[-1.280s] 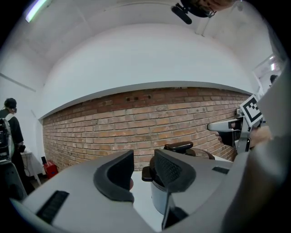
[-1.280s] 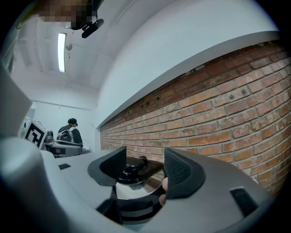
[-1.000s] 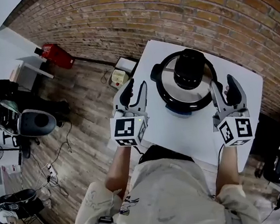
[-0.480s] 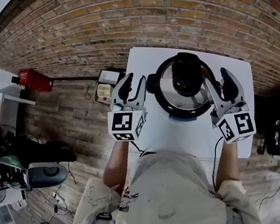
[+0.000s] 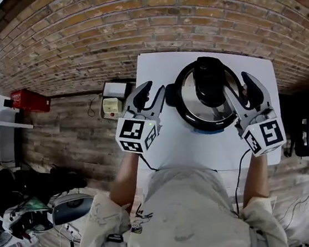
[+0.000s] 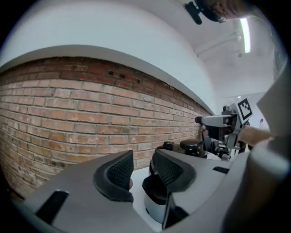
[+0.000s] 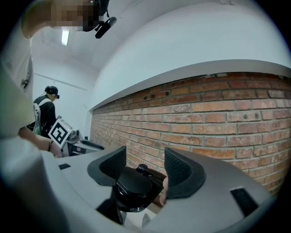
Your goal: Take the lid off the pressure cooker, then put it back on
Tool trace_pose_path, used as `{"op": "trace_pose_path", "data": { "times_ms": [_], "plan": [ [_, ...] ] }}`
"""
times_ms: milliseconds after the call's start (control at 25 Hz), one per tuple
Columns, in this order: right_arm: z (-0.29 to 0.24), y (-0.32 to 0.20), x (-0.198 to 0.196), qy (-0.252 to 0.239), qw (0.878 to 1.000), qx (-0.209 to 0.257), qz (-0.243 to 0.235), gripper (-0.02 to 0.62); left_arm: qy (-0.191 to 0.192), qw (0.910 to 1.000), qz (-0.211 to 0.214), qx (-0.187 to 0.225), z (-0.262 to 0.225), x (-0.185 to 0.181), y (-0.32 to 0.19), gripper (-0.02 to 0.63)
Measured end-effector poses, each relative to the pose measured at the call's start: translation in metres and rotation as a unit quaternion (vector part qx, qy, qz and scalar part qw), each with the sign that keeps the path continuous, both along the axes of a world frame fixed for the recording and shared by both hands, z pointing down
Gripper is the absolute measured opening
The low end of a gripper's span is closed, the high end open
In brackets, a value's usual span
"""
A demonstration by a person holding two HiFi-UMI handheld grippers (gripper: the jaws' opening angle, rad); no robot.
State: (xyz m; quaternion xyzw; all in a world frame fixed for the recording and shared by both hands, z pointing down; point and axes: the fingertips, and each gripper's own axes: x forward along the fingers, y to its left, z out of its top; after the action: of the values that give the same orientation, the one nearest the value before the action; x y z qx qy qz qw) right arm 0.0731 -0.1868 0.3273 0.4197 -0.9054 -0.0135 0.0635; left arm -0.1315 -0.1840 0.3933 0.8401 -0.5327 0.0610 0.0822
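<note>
The black pressure cooker (image 5: 209, 94) stands on a white table (image 5: 174, 145) with its lid on and a big black knob (image 5: 210, 82) on top. My left gripper (image 5: 153, 88) is just left of the cooker, beside its black side handle (image 5: 170, 90), jaws apart with nothing between them. In the left gripper view that handle (image 6: 157, 191) shows low, just beyond the left gripper (image 6: 142, 170). My right gripper (image 5: 237, 82) is at the cooker's right rim, also open. In the right gripper view the lid knob (image 7: 132, 184) sits low between the pads (image 7: 179, 170), untouched.
A brick wall rises straight behind the table. On the wooden floor to the left lie a white box (image 5: 113, 104), a red object (image 5: 26, 100) and cables. Another person (image 7: 45, 109) stands far off in the right gripper view. The table's near part is bare.
Both grippers have moved forward along the cooker's sides. The left one has come closer to the side handle. The lid has not moved.
</note>
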Motion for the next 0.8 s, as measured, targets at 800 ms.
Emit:
{"op": "trace_pose_path", "data": {
  "times_ms": [800],
  "plan": [
    [0.074, 0.011, -0.053, 0.424, 0.842, -0.153, -0.298, 0.295, 0.351, 0.8502, 0.195, -0.341, 0.095, 0.022, -0.013, 0.193]
  ]
}}
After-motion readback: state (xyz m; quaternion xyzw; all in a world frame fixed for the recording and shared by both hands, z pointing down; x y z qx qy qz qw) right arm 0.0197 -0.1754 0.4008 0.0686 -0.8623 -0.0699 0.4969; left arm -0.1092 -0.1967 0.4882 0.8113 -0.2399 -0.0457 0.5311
